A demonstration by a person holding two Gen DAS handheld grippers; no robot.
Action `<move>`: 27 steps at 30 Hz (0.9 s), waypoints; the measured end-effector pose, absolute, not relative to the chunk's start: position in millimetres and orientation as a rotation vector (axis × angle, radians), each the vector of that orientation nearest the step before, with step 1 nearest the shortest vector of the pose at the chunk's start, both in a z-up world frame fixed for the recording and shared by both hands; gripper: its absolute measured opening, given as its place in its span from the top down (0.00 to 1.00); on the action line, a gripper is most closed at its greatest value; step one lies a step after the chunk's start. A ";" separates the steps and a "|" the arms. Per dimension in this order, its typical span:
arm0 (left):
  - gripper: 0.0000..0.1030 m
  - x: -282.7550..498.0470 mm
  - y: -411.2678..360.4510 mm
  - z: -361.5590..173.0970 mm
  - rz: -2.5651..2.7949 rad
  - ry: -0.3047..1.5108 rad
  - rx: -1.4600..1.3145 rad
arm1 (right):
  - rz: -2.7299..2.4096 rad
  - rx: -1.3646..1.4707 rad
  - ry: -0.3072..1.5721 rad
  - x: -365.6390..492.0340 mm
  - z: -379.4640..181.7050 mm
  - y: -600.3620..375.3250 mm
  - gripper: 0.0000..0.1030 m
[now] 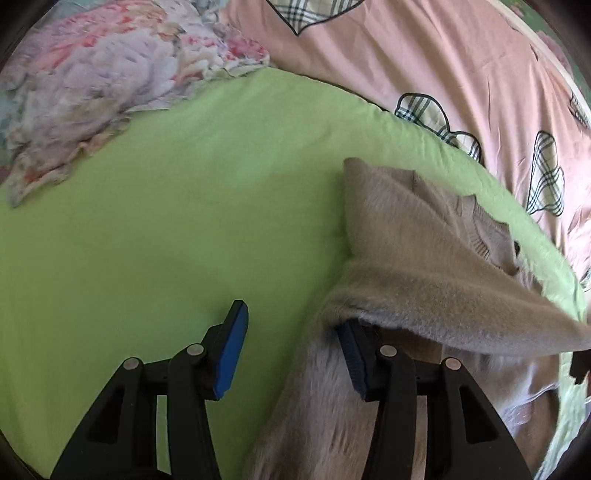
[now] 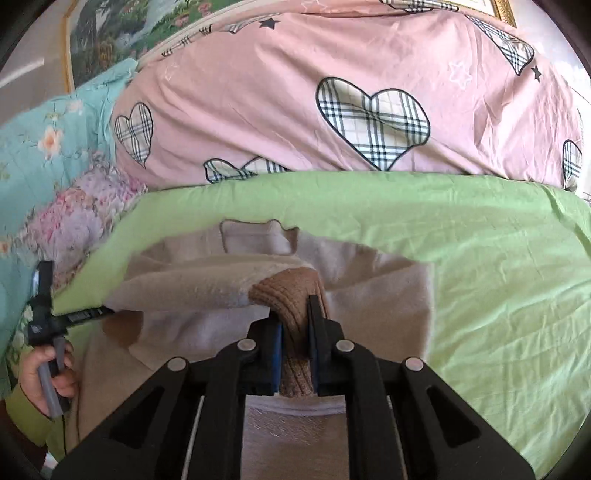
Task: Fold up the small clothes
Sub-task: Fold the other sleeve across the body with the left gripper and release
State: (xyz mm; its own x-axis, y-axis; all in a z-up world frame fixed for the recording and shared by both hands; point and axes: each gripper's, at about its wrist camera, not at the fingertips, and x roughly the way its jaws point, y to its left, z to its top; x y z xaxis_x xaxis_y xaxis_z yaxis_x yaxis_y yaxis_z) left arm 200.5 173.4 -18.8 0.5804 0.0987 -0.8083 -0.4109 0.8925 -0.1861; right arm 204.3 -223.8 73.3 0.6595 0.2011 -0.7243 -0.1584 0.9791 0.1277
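A small beige fuzzy sweater lies on the green sheet. My left gripper is open; its right finger is under a draped sleeve and its left pad is over bare sheet. In the right wrist view my right gripper is shut on the sweater's brown ribbed cuff, holding the sleeve up across the sweater's body. The left gripper, held in a hand, shows at the left there.
A pink duvet with plaid hearts is piled along the back of the bed. A floral quilt lies at the left. A framed picture hangs on the wall behind. Green sheet stretches to the right.
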 end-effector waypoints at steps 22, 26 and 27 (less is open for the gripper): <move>0.47 290.1 185.2 -15.9 -0.139 1.058 -0.496 | 0.309 0.355 1.049 234.5 26.9 -271.4 0.50; 0.85 301.4 163.3 -27.5 -0.167 1.070 -0.358 | 0.354 0.328 1.174 246.5 -4.7 -258.0 0.50; 0.88 302.1 159.4 -25.6 -0.158 1.061 -0.334 | 0.377 0.326 1.191 245.2 -9.1 -254.3 0.56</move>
